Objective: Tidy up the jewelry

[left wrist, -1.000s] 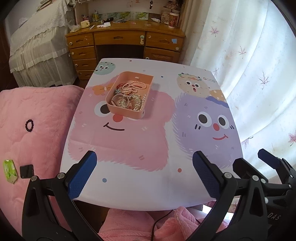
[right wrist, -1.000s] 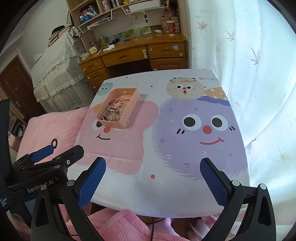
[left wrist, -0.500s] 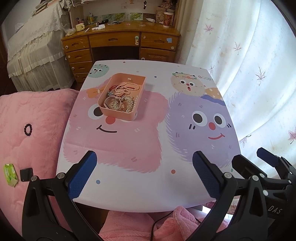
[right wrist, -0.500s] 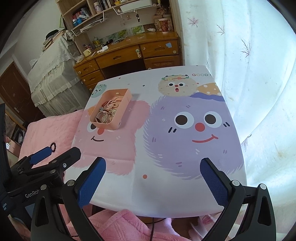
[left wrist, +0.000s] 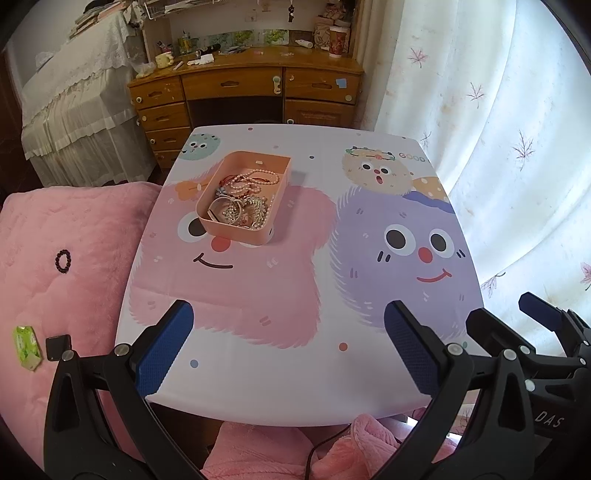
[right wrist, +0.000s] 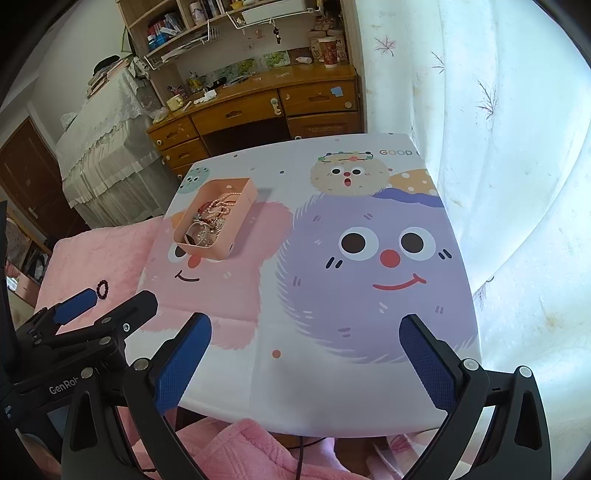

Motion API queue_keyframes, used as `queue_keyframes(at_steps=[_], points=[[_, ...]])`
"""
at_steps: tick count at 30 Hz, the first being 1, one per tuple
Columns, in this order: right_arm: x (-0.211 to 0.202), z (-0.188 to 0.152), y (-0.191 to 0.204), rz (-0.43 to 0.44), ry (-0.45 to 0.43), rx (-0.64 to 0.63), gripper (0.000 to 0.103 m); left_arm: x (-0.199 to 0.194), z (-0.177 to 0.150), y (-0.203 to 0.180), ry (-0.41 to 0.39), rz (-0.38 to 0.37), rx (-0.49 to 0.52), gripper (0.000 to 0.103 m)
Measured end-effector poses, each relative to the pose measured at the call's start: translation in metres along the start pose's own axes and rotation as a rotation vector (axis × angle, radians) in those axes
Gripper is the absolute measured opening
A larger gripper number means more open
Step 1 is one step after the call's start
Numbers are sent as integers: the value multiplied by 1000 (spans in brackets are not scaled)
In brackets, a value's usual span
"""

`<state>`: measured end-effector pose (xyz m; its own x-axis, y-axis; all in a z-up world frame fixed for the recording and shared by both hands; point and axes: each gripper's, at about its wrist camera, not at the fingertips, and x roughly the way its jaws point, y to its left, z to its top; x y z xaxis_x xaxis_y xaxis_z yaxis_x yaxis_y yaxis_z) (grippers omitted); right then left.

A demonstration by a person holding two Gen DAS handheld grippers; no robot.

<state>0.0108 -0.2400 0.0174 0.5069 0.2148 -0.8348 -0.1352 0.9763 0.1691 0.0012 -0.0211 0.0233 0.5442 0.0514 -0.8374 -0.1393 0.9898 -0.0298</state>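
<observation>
A home bedroom: at the upper left of the frame stands a bed draped in white lace-edged cloth (left wrist: 74,107), beside a cluttered wooden drawer desk (left wrist: 243,92) under a book-filled wall shelf (right wrist: 177,26); sheer leaf-printed curtains (left wrist: 498,110) fill the right, a pink quilted blanket (left wrist: 62,258) the lower left.

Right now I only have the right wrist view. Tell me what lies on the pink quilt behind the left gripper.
Observer: A green packet lies on the pink quilt, left of the left gripper. Your view hides it.
Operator: Report anything beside it.
Observer: A small black square sits just right of the packet. I cannot tell whether they touch.
Operator: Check the beads against that gripper's finger.
Observer: The dark bead bracelet lies free on the quilt, well clear of both fingers.
</observation>
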Motion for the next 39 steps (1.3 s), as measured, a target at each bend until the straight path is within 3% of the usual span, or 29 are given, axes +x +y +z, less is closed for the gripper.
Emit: queue_keyframes(at_steps=[39], points=[[2, -2, -5, -13, 15, -11, 103, -1, -1, 4, 4, 18, -5, 103]])
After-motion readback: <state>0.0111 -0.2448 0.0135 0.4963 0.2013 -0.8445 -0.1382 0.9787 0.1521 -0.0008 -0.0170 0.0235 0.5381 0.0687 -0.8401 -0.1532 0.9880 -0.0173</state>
